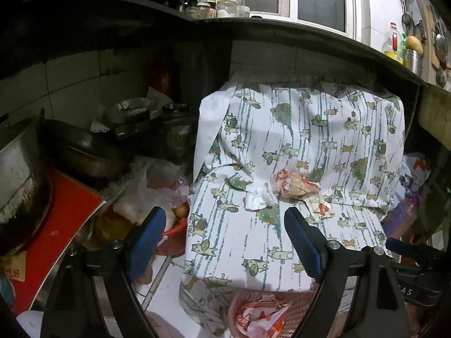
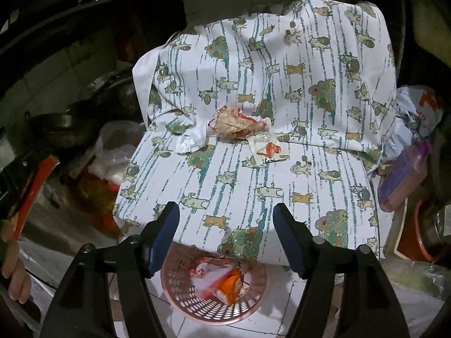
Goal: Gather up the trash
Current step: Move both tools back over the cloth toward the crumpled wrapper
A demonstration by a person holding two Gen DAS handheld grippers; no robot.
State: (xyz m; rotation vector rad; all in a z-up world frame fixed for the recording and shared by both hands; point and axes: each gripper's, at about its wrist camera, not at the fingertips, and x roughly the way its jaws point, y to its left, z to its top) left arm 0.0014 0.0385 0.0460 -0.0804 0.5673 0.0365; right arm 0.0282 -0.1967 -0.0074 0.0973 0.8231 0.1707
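Trash left to collect sits as a crumpled paper wrapper (image 2: 238,125) with a white tissue (image 2: 190,140) touching its left side and a flat printed scrap (image 2: 267,148) at its right, all on the cloth-covered surface (image 2: 324,183) where the seat-like top meets the raised back. My right claw (image 2: 225,236) hangs open and empty above the near edge, over the pink basket (image 2: 180,290) on the floor, which already holds wrappers. My left claw (image 1: 225,242) is open and empty too. I'd reach forward, straddle the wrapper's bulk, and close without pinching the cloth, since snagged fabric would likely drag the scraps off the surface.
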